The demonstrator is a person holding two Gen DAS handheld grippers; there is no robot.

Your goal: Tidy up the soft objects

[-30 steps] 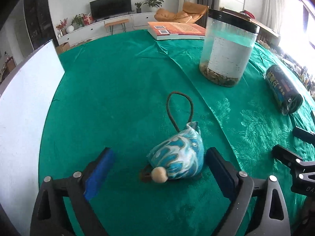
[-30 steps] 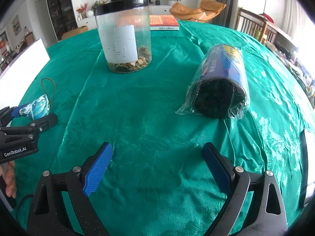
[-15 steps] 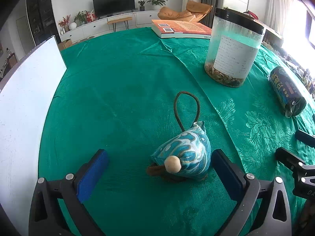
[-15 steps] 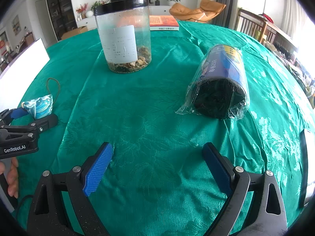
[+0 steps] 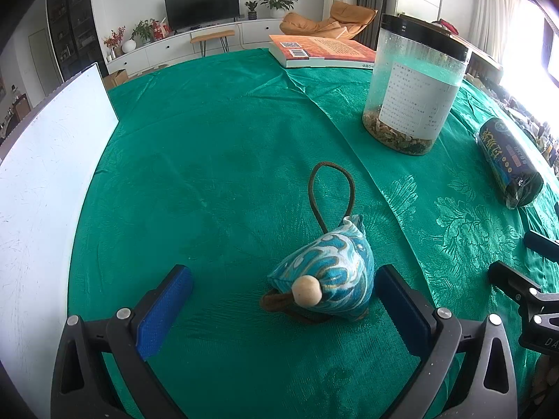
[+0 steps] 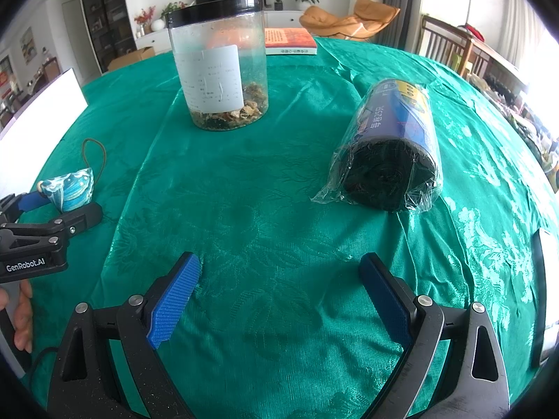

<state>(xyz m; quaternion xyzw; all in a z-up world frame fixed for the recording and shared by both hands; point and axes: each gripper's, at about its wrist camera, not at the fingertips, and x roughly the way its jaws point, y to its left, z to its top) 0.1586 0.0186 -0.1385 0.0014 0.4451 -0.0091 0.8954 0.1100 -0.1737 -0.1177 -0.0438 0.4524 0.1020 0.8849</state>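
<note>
The left gripper (image 5: 283, 300) has been drawn back from the blue pouch (image 5: 326, 277), lying on the green tablecloth (image 5: 216, 160) between its spread jaws, while the right gripper (image 6: 279, 293) is held open, unmoved.

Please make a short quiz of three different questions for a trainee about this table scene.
1. True or false: the left tool is shut on the blue pouch.
2. Which lies on its side? A) the clear jar B) the wrapped roll
3. Fill in: the pouch's cord loop points ____ the left tool.

Key: 1 false, it is open around the pouch; 2 B; 3 away from.
</note>
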